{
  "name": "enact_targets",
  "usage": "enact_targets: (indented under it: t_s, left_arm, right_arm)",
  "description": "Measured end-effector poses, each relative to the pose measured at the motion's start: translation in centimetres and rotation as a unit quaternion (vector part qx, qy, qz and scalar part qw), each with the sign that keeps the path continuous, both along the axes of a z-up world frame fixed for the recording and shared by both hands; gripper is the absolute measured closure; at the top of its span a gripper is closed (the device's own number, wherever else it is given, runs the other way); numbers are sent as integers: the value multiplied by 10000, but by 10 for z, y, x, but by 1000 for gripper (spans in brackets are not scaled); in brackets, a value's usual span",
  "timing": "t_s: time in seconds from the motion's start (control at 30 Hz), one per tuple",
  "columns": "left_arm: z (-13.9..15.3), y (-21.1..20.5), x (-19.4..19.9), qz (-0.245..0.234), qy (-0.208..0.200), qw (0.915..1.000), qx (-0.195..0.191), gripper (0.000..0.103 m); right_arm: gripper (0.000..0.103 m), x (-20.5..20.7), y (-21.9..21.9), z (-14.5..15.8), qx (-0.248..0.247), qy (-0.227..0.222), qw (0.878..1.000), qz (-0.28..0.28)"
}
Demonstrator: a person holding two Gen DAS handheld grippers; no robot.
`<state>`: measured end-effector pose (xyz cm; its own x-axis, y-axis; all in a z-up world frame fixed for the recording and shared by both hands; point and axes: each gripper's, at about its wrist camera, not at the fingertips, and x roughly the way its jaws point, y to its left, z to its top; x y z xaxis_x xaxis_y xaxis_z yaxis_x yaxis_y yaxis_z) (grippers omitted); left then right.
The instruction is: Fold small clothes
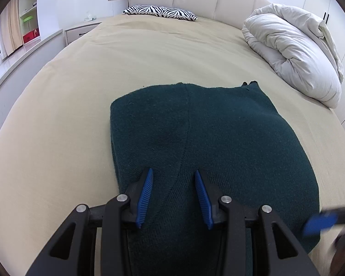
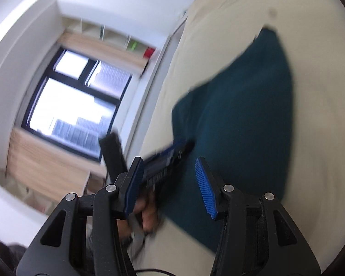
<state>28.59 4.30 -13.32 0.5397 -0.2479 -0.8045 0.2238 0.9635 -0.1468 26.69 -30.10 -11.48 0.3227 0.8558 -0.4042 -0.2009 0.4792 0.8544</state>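
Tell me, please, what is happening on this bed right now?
A person with a two-finger gripper in each hand is folding a dark green knitted garment on the beige bed. The garment lies flat, already folded over. The left gripper hovers open above its near edge, gripping nothing. The right gripper is also open and empty, beside it; that view is blurred.

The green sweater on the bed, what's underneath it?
The dark green sweater lies folded flat on the beige bedsheet, which shows all around it. Whether anything else hides beneath the sweater cannot be seen, because the knit covers that spot completely.
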Motion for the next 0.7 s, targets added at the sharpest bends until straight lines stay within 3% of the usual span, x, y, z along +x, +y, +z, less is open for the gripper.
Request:
enact_targets:
  t_s: [0.1, 0.27, 0.4, 0.5, 0.63, 0.7]
  left_arm:
    - [0, 0, 0, -28, -19, 10000, 11, 61]
    - [-1, 1, 0, -37, -61, 10000, 9, 61]
    - [-1, 3, -1, -51, -80, 10000, -27, 61]
    - [2, 12, -1, -26, -24, 9996, -282, 62]
    - [19, 41, -17, 99, 69, 9959, -900, 61]
    - [28, 63, -29, 350, -48, 9935, -1082, 52]
  right_arm:
    - [59, -21, 29, -29, -572, 231, 9974, 380]
    - [59, -45, 9, -48, -148, 369, 9991, 124]
    - [59, -73, -12, -51, -144, 490, 9987, 43]
    - [57, -100, -15, -52, -304, 503, 9982, -104]
    - [56, -111, -42, -40, -275, 410, 9973, -541]
    - [49, -112, -50, -34, -342, 261, 9960, -777]
